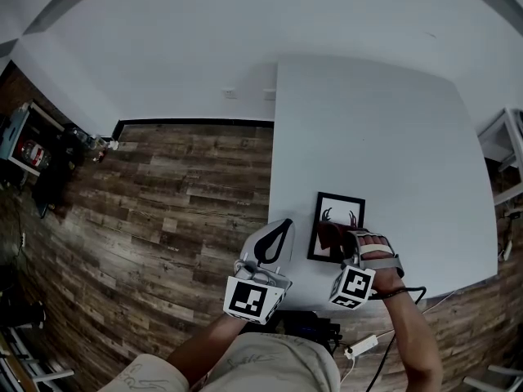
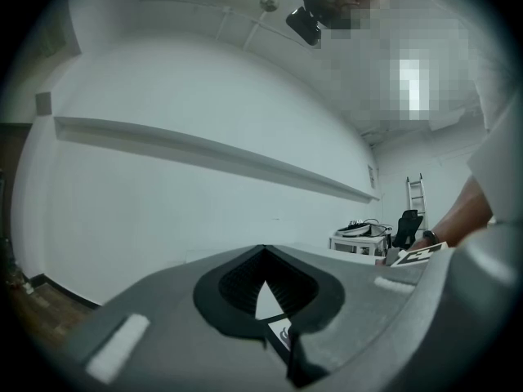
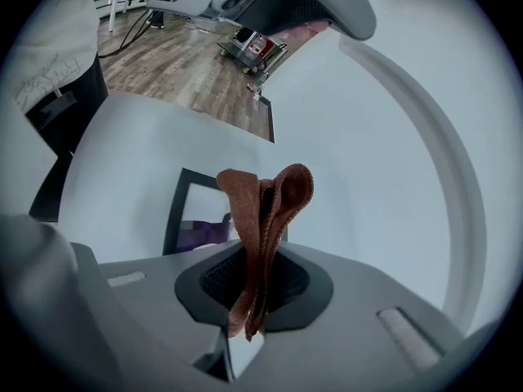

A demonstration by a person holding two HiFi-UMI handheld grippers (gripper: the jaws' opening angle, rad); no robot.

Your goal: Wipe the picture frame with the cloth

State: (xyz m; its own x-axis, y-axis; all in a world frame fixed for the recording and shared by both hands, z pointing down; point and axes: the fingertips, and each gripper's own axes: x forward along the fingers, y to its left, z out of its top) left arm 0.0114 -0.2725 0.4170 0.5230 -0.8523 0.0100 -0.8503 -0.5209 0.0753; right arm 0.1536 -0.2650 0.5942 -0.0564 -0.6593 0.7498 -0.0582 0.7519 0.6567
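A black picture frame (image 1: 336, 227) with a white antler print lies flat near the front edge of the white table (image 1: 392, 137). My right gripper (image 1: 338, 242) is over the frame's lower half, shut on a rust-brown cloth (image 1: 332, 237). In the right gripper view the folded cloth (image 3: 263, 211) sticks up from between the jaws, and the frame (image 3: 181, 207) lies just beyond. To the frame's left, my left gripper (image 1: 278, 233) is over the table's corner with its jaws together and nothing in them. The left gripper view faces the white wall, with the jaw tips (image 2: 263, 250) meeting.
Wooden floor (image 1: 180, 202) lies left of the table's edge. A white power strip (image 1: 360, 347) and cable lie on the floor below the front edge. A white shelf (image 1: 507, 158) stands at the far right, and a cart (image 1: 33, 145) at the far left.
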